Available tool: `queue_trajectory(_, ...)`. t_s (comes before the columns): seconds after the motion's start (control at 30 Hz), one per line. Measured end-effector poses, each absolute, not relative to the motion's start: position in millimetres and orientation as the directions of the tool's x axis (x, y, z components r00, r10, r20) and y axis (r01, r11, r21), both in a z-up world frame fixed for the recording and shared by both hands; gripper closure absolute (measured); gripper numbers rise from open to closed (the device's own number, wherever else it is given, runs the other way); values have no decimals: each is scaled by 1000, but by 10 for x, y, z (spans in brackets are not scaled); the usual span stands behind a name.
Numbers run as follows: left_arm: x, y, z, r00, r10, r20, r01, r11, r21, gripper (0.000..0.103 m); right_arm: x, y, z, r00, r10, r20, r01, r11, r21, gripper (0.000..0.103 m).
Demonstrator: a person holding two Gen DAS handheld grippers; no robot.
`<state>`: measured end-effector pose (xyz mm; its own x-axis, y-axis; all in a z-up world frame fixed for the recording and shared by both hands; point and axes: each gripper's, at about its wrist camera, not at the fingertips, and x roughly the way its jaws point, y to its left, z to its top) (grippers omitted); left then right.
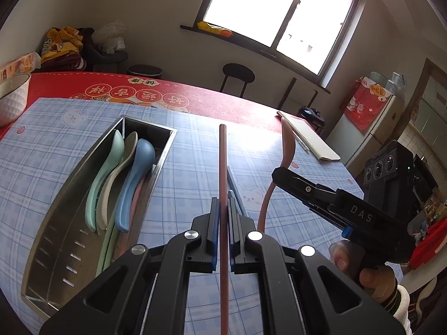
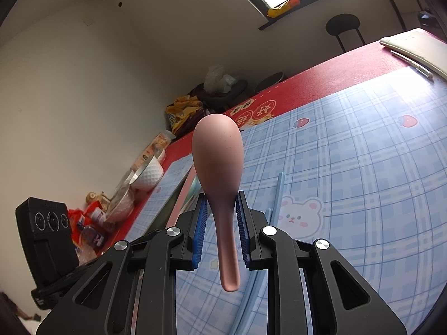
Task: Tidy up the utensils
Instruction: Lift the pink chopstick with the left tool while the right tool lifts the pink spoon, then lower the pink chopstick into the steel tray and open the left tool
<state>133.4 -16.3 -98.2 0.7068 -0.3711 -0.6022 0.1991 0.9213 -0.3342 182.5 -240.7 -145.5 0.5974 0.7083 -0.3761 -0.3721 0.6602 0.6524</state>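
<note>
My left tool (image 1: 222, 217) clamps a pink chopstick (image 1: 223, 167) just right of the steel utensil tray (image 1: 50, 223). My right tool (image 2: 222, 209) grips a pink spoon (image 2: 218, 150), farther right of it.

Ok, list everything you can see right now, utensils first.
Metal utensil tray: one, silver, left on the checked mat.
Plastic spoons in the tray: three, mint green, cream, blue; stick-like utensils lie beneath them.
Pink plastic spoon: one, held in the air.
Pink chopstick: one, held in the air.
Light blue chopsticks: on the mat, count unclear.
White textured bowl: one, far left on the red cloth.
Left gripper: shut on the chopstick.
Right gripper: shut on the pink spoon.
</note>
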Motion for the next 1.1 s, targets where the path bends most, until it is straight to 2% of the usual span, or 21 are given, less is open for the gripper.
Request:
queue_trajectory(0.3,1586,257,-780,678,-313,-665,173,948,-269,97,1781,-2387,-1425,585,727,-359,-390,640,662,82)
queue_trajectory(0.4,1690,338,-830,668,-275,-692,150,960,-236,97,1781,-2379,-1414,585,729,-356,-389,637,666,82)
queue_trajectory(0.7,1934,355,-1153,567,-261,-781,141,965,-220,97,1798,-2421,-1432,585,730,-354,-383,633,673,82)
queue_trajectory(1.1,2022,288,-1245,534,-247,-809,153,969,-195,96,1823,-2389,-1462,574,737,-358,-380,627,680,82)
